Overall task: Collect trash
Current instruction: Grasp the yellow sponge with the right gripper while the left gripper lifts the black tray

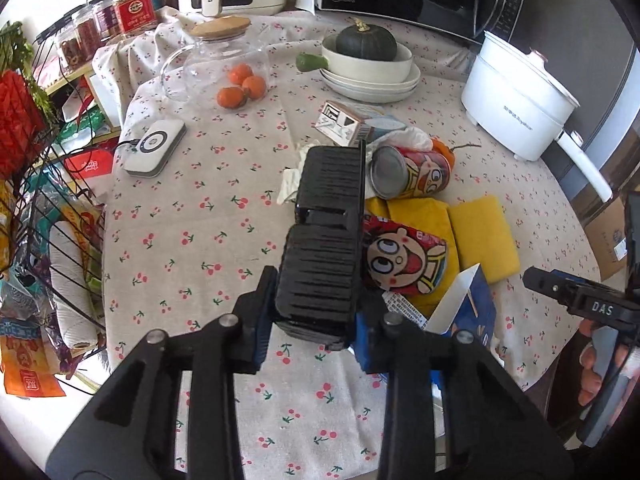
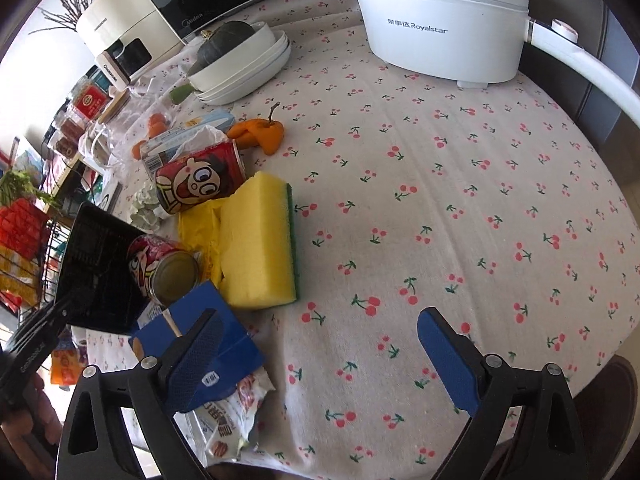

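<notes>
My left gripper (image 1: 316, 336) is shut on a black ribbed bin (image 1: 326, 240), held tipped on the cherry-print table; the bin also shows in the right wrist view (image 2: 100, 276). A red cartoon can (image 2: 160, 268) lies at the bin's mouth, also seen in the left wrist view (image 1: 404, 264). A second red can (image 1: 412, 172) lies farther back. A blue carton (image 2: 200, 332), a crumpled wrapper (image 2: 232, 412), white tissue (image 1: 290, 184) and a milk box (image 1: 352, 122) lie around. My right gripper (image 2: 320, 356) is open and empty, its left finger over the blue carton.
A yellow sponge (image 2: 258, 244) and yellow bag (image 1: 420, 212) lie by the cans. An orange pepper (image 2: 260, 134), a white electric pot (image 2: 444, 20), stacked bowls with a squash (image 1: 368, 64), a glass jug (image 1: 224, 60), tangerines (image 1: 240, 86) and a wire rack (image 1: 52, 216) stand around.
</notes>
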A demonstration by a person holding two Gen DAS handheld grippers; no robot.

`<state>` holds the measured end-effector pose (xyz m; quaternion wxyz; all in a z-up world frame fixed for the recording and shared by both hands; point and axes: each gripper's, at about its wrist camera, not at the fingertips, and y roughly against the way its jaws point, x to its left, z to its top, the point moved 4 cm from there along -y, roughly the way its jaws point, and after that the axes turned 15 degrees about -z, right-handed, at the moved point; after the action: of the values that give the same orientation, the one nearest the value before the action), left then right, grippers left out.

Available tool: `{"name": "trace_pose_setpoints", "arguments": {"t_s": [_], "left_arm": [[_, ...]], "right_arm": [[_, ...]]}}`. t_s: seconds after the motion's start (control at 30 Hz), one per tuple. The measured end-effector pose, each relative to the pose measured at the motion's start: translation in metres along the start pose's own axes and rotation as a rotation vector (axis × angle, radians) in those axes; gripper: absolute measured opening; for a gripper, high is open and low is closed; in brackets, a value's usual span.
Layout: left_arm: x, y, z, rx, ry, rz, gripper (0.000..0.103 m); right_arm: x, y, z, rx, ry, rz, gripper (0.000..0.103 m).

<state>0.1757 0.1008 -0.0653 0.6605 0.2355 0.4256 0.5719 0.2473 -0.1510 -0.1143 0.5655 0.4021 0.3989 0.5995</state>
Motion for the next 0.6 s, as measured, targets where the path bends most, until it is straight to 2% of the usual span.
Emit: {"name": "trace_pose_setpoints", "arguments": {"t_s": [0.03,0.17,0.3,0.43,0.53,0.6], "left_arm": [[0.003,0.002,-0.001,-0.005,0.008,0.000,0.034],[0.013,0.011,-0.003,-0.027,0.023,0.007,0.032],[0.023,0.020,-0.004,-0.047,0.041,0.012,0.032],[0.030,0.027,-0.003,-0.067,0.063,0.016,0.032],[0.033,0.034,-0.003,-0.083,0.079,0.009,0.032],[0.033,0.039,-0.003,-0.096,0.085,0.002,0.032]], "right_arm": [[0.003,-0.004,0.002,-0.002,-0.002,0.007,0.096],[0.017,-0.019,0.007,-0.005,0.007,0.021,0.077],[0.026,-0.027,0.011,-0.038,0.014,0.029,0.071],[0.041,-0.026,0.013,-0.060,0.055,0.084,0.039],[0.048,-0.020,0.012,-0.091,0.098,0.069,0.036],[0.044,-0.017,0.013,-0.101,0.085,0.075,0.035]]}}
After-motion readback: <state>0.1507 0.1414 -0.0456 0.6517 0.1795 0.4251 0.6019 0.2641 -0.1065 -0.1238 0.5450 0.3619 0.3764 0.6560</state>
